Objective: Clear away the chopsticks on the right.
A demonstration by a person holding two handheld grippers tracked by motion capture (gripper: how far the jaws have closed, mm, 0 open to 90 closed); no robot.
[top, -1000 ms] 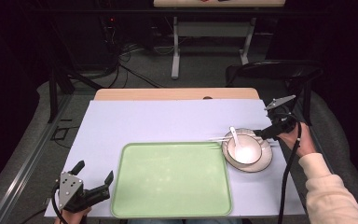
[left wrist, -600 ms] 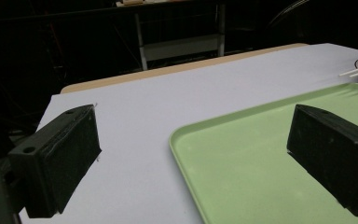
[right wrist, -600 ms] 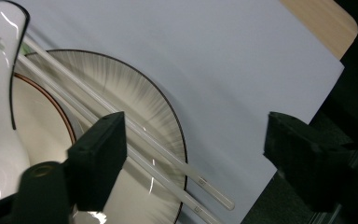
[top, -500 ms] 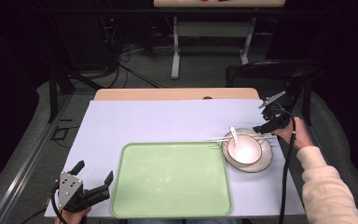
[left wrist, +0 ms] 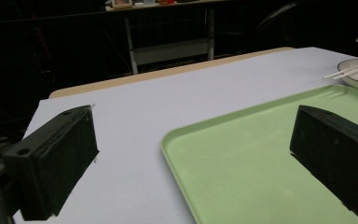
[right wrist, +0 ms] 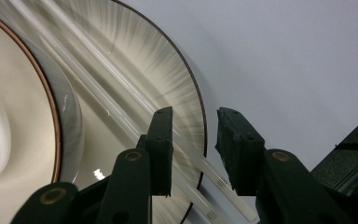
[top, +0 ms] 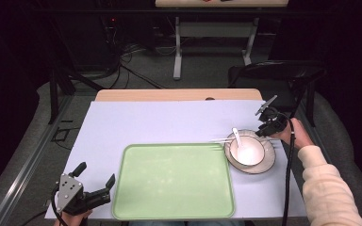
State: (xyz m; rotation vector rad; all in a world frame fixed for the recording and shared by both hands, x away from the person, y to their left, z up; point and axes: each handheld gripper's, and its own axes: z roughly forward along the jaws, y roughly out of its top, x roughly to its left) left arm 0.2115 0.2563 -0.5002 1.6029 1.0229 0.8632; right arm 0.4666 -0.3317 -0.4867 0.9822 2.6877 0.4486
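A: From the high view, where do your tools sit?

B: Your left gripper (top: 93,184) rests at the near left corner of the table (top: 169,122), jaws spread wide with nothing between them, just left of the green tray (top: 172,181). Your right gripper (top: 267,126) is at the far right rim of the plate (top: 267,162), which holds the white bowl (top: 247,151) with a spoon (top: 236,137) in it. The chopsticks (top: 220,140) lie across the plate's far edge, tips pointing left over the table.

A: And the left gripper view?

B: Both black jaws stand far apart, one over the bare table, one over the tray (left wrist: 242,154). The chopsticks (left wrist: 342,72) and plate (left wrist: 356,80) show at the far right.

A: The right gripper view?

B: Your jaws have just been closing and now stand narrowly apart over the plate's rim (right wrist: 186,74). The chopsticks (right wrist: 121,100) run under the left jaw, their ends lying in the gap; the pads do not yet press on them. The bowl (right wrist: 63,121) sits at the left.
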